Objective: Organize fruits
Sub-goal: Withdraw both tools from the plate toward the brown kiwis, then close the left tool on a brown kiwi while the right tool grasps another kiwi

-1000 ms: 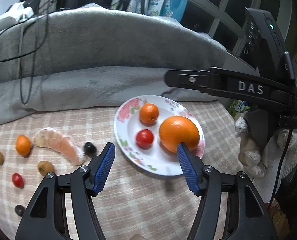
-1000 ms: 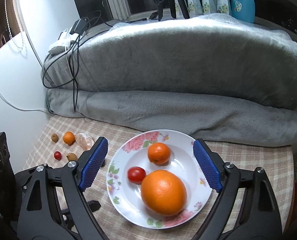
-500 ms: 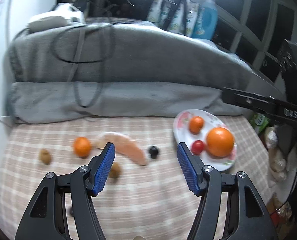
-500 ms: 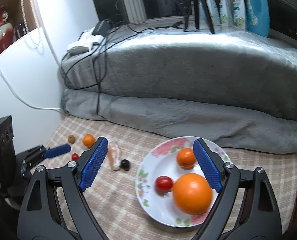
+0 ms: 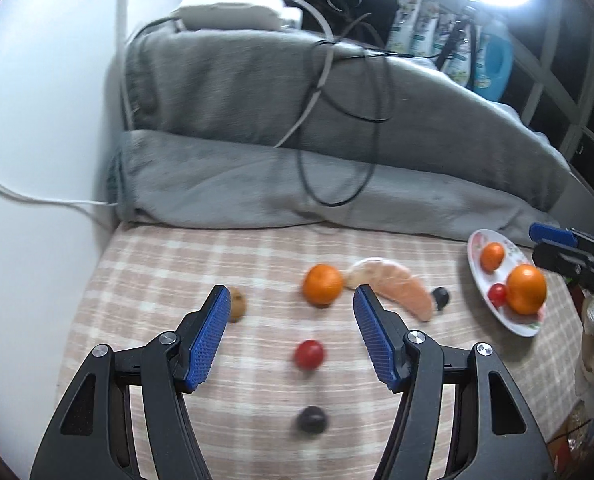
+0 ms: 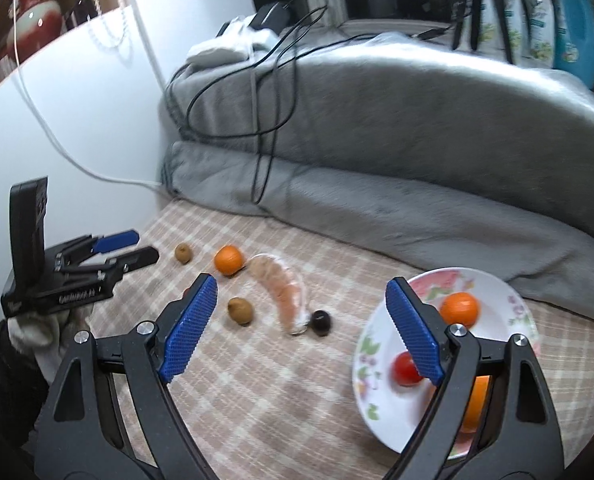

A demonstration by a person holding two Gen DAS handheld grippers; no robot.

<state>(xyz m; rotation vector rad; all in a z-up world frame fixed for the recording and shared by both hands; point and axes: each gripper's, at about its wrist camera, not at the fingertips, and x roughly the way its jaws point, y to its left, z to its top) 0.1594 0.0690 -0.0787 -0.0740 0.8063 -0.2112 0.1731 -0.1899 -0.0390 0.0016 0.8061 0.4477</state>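
My left gripper (image 5: 291, 328) is open and empty above the checked cloth. Between and beyond its jaws lie a cherry tomato (image 5: 309, 354), a dark grape (image 5: 312, 420), a mandarin (image 5: 323, 284), a peeled citrus piece (image 5: 393, 286), a second dark grape (image 5: 441, 297) and a brown kiwi (image 5: 237, 304). The flowered plate (image 5: 513, 320) at the right holds a big orange (image 5: 526, 289), a mandarin (image 5: 492, 256) and a tomato (image 5: 498, 294). My right gripper (image 6: 301, 322) is open and empty over the cloth left of the plate (image 6: 371, 356), near a kiwi (image 6: 239, 311).
A grey folded blanket (image 5: 337, 160) with black cables (image 5: 337, 120) runs along the back of the table. A white wall (image 5: 37, 160) bounds the left side. Bottles (image 6: 573, 20) stand on the sill behind. The left gripper shows in the right wrist view (image 6: 137, 246).
Both grippers have swung left, away from the plate and toward the loose fruit. The plate has slid to the right edge of both views. Both stay open.
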